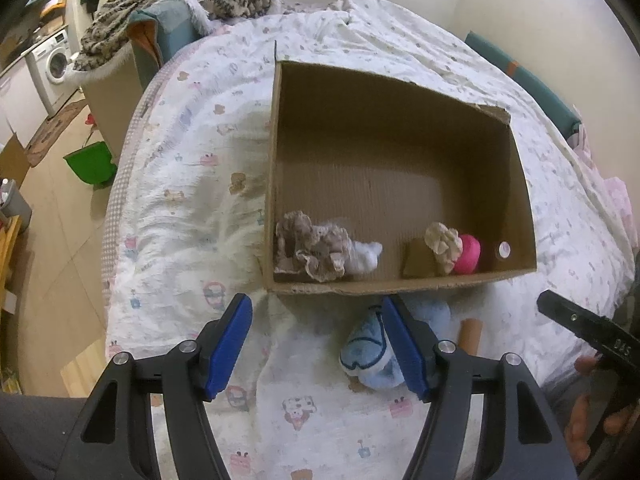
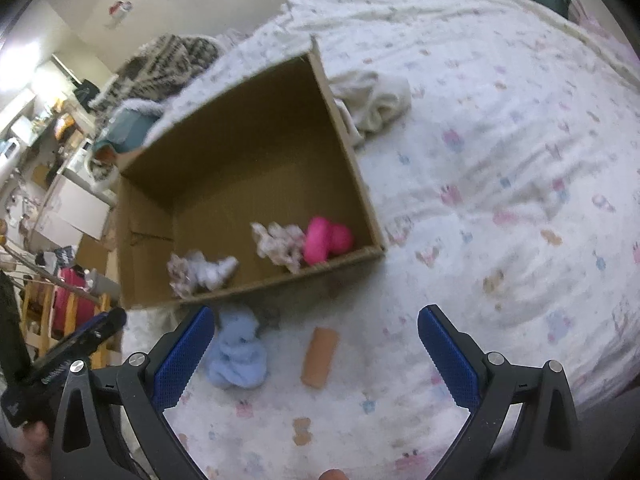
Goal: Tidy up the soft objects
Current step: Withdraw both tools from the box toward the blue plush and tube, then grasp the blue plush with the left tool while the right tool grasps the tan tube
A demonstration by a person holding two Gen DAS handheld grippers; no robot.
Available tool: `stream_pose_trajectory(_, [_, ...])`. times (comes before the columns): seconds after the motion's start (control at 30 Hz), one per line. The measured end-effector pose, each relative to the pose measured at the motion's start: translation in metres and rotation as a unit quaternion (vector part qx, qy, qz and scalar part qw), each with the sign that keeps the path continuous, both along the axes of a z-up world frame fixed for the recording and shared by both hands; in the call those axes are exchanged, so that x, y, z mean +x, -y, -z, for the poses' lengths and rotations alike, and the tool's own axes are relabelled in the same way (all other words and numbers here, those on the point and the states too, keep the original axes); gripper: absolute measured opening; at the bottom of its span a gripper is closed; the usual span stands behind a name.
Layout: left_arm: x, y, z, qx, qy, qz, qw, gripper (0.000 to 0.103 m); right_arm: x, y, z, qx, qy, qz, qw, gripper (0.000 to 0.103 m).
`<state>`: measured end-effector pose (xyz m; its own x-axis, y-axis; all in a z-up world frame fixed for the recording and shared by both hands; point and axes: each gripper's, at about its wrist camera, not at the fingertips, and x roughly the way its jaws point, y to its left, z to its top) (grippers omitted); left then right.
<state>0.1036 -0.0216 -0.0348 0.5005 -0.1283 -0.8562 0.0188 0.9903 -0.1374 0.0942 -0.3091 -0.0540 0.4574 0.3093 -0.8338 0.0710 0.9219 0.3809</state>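
White bedding (image 1: 192, 184) printed with small cartoon animals covers the bed and fills most of both views, with a wooden floor (image 1: 52, 216) and a washing machine (image 1: 56, 62) off to one side. On the bedding sits an open cardboard box (image 1: 400, 136), its near wall facing the grippers. Along that near wall inside the box lie a beige crumpled cloth (image 1: 310, 248) touching a white cloth (image 1: 366, 256) in one corner, and towards the other corner a cream floral cloth (image 1: 442, 242) pressed against a pink soft toy (image 1: 468, 254). Outside the box, just in front of its near wall, a light blue soft toy (image 2: 238, 354) lies on the bedding with a small brown cardboard tube (image 2: 319, 356) beside it — the two are apart. The left gripper (image 1: 318, 346) hangs over the bedding with its blue pads spread and nothing between them; the blue toy shows partly behind its right finger. The right gripper (image 2: 316, 356) is also spread wide and empty — toy and tube appear between its fingers, untouched.
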Motion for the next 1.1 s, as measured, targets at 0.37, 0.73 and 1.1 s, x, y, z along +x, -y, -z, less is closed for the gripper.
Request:
stream_pose_trajectory(0.37, [0.003, 0.000, 0.006, 0.008, -0.010, -0.003, 0.9999, 0.065, 0.008, 0.016, 0.050, 0.072, -0.117, 0.021, 0.990, 0.103])
stream_pose_trajectory(0.73, [0.007, -0.004, 0.010, -0.009, -0.021, -0.015, 0.9996, 0.065, 0.020, -0.006, 0.070, 0.065, -0.154, -0.005, 0.986, 0.090])
stream_pose_trajectory(1.1, [0.008, 0.006, 0.020, -0.015, -0.038, -0.002, 0.9991, 0.065, 0.030, -0.036, 0.086, -0.030, -0.167, -0.047, 0.984, 0.025])
